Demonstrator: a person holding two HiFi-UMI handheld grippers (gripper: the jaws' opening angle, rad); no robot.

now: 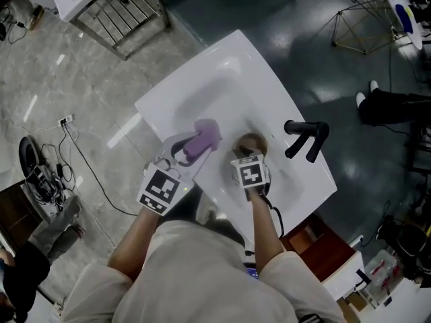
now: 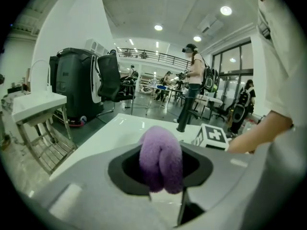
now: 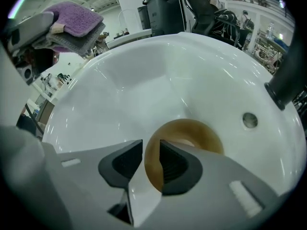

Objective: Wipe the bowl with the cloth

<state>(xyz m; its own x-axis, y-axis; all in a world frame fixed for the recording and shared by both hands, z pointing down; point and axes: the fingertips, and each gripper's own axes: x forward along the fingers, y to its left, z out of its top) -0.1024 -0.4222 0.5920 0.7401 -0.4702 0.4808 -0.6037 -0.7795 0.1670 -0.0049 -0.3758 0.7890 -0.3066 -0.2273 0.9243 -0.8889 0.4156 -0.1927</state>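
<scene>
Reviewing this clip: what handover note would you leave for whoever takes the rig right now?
Left claw: shut on the purple cloth, held over the sink, apart from the bowl.
Right claw: open, jaws astride the brown bowl's near rim, not clamping it.
Bowl: upright in the basin, near the black faucet.
Done: cloth in the claw.
Left: grip the bowl, bring the cloth over, wipe.

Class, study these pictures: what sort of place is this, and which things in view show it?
Probably an open workshop or lab hall, not a home: a free-standing white sink with a black tap on a bare floor, loose cables beside it, and people standing below a railed gallery.
</scene>
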